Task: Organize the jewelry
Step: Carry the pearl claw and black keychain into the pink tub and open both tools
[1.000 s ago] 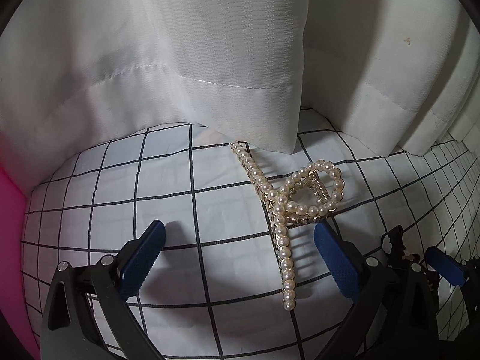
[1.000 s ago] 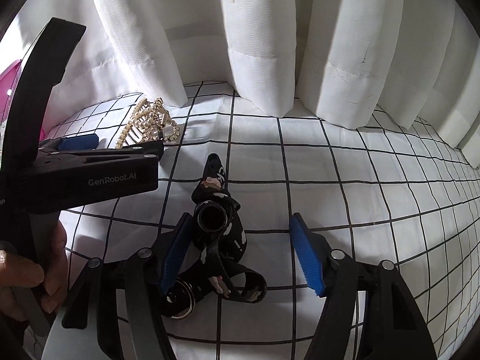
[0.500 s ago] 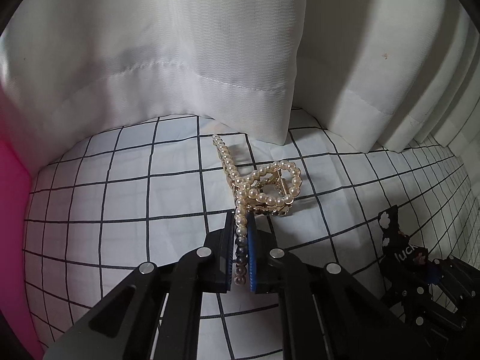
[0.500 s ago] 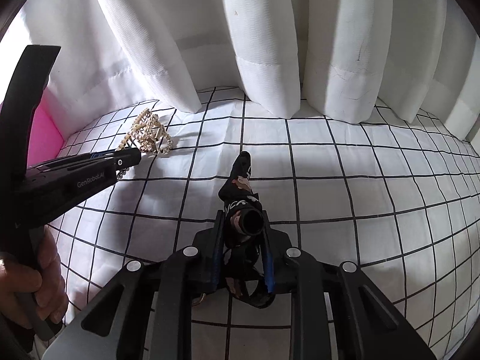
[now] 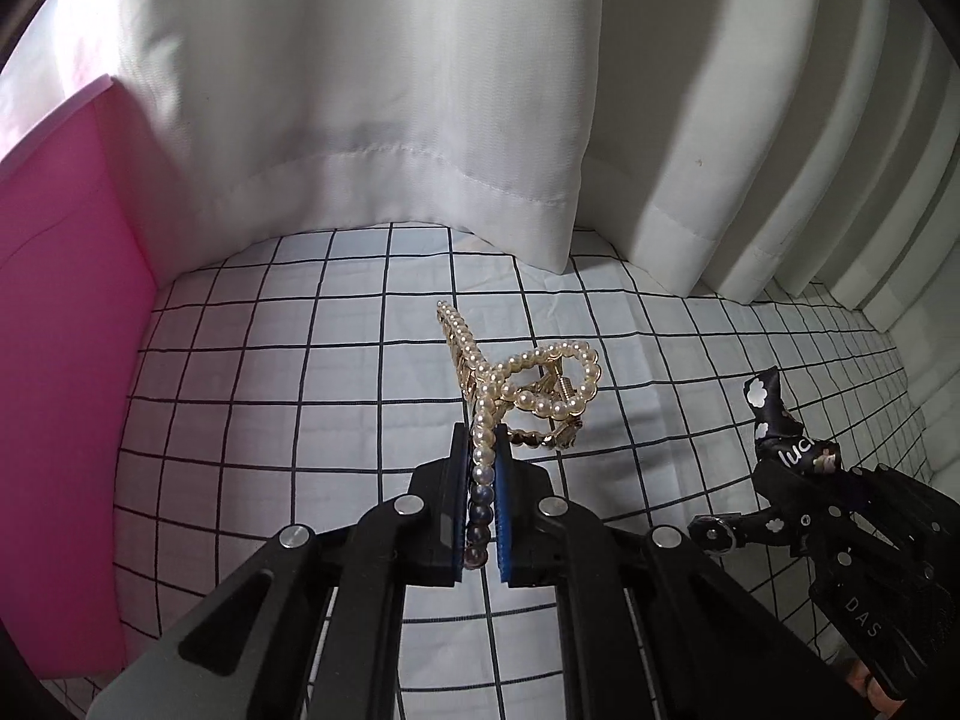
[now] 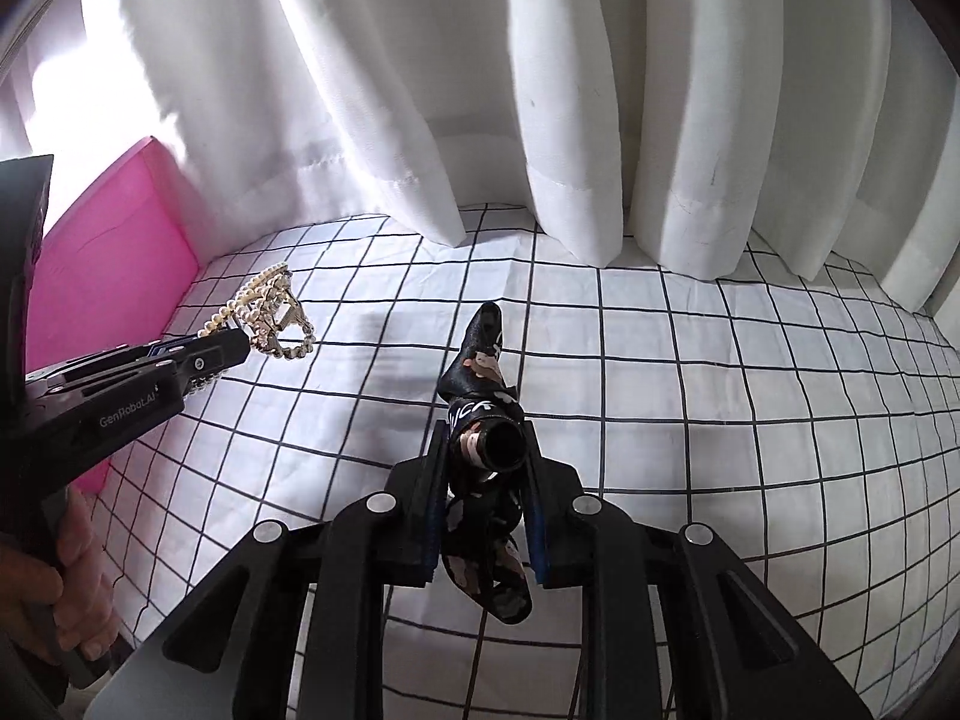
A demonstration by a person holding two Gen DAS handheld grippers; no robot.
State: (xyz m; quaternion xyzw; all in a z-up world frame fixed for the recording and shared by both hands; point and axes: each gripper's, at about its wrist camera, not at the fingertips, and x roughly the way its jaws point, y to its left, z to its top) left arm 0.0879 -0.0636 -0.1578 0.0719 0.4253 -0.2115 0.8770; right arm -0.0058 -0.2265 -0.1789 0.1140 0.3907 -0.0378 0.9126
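My left gripper (image 5: 481,447) is shut on the straight arm of a pearl-and-gold hair claw (image 5: 528,378), which hangs lifted above the checked cloth (image 5: 288,396). In the right wrist view the same pearl claw (image 6: 273,312) sticks out of the left gripper (image 6: 231,345) at the left. My right gripper (image 6: 487,432) is shut on a black patterned strap keychain (image 6: 480,360) with white lettering; its tail dangles below the jaws. In the left wrist view that black keychain (image 5: 774,414) shows at the right, held in the right gripper, whose fingertips are hidden there.
White curtains (image 5: 390,108) hang along the back edge of the cloth. A pink box (image 5: 66,360) stands at the left, also visible as the pink box (image 6: 114,264) in the right wrist view. A hand (image 6: 66,588) grips the left tool's handle.
Both grippers went from open to shut, the left on the pearl claw and the right on the black keychain. Both have since risen off the cloth with their items, and the pink box has come further into view.
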